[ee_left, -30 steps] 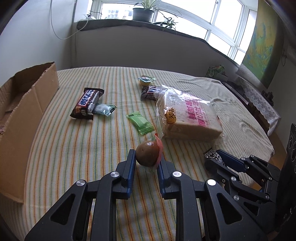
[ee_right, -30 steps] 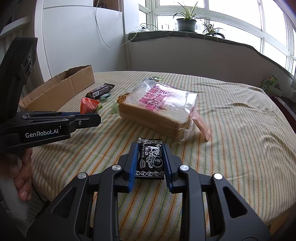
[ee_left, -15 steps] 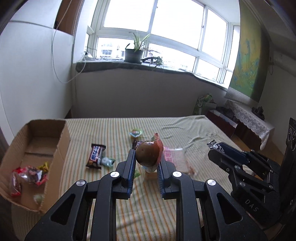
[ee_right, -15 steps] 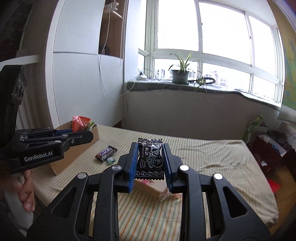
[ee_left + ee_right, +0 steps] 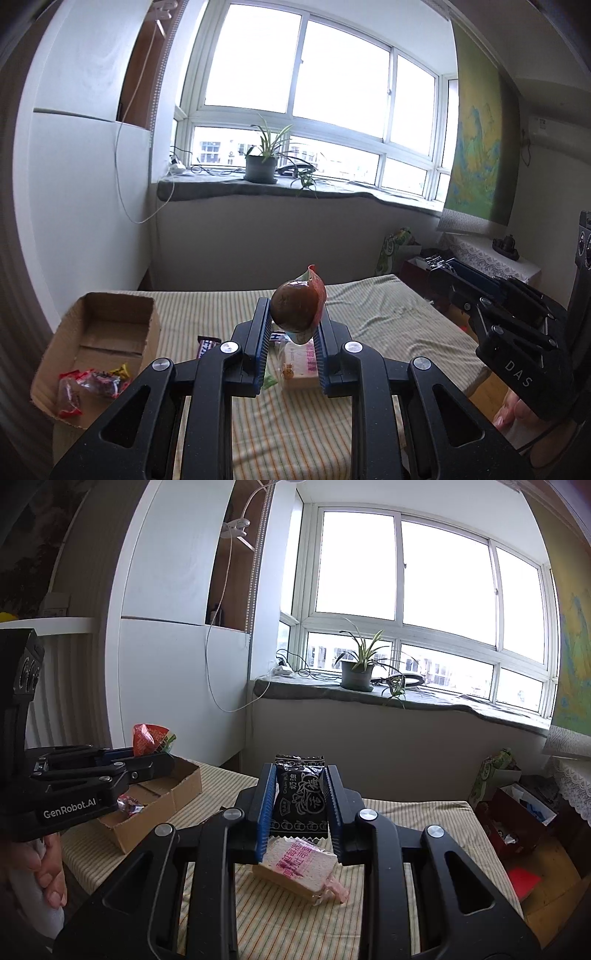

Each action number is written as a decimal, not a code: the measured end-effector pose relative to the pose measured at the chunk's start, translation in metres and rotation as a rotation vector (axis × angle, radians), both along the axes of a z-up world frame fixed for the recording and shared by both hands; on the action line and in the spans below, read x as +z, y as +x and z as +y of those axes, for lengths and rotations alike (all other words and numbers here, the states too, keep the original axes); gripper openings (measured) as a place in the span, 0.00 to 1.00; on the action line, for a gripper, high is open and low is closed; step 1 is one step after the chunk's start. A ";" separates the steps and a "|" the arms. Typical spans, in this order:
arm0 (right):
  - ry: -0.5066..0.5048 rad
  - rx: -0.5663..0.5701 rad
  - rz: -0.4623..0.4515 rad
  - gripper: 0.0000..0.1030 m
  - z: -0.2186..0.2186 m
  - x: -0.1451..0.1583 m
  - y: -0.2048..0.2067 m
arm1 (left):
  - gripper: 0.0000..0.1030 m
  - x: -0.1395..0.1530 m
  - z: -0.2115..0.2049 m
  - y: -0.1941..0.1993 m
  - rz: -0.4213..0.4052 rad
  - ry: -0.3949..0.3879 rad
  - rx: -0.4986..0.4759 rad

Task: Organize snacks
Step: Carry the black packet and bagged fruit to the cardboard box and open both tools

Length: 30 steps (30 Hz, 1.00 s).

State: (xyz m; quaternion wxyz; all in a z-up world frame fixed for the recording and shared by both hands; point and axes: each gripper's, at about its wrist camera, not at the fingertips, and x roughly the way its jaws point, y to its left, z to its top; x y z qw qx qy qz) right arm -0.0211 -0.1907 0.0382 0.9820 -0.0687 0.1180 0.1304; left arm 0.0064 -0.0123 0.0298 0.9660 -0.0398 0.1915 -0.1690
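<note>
Snacks split between both grippers and the bed: left gripper point(image 5: 291, 325) clamped on a brown egg-shaped snack point(image 5: 293, 309) in a red-edged wrapper, right gripper point(image 5: 300, 797) clamped on a black packet point(image 5: 299, 794), both held up above the striped bedspread point(image 5: 388, 317). Below, a bagged bread loaf point(image 5: 299, 867), a chocolate bar point(image 5: 207, 343) and a green sachet point(image 5: 269, 381), partly hidden behind the fingers. Off to the left, an open cardboard box point(image 5: 110, 328) with wrapped sweets point(image 5: 92, 384) inside. Beyond, a potted plant point(image 5: 356, 668) on the windowsill.
</note>
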 end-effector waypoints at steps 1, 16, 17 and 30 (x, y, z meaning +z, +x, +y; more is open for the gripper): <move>-0.002 0.006 0.003 0.26 0.003 -0.001 0.002 | 0.19 -0.001 0.001 0.000 -0.001 0.001 0.005; -0.042 0.261 0.076 0.26 0.127 -0.020 0.050 | 0.19 -0.024 0.094 0.001 0.043 -0.019 0.244; -0.043 0.288 0.079 0.26 0.140 -0.021 0.052 | 0.19 -0.025 0.104 0.000 0.048 -0.018 0.271; -0.030 0.509 0.103 0.26 0.240 -0.034 0.067 | 0.19 -0.038 0.193 -0.019 0.089 -0.008 0.506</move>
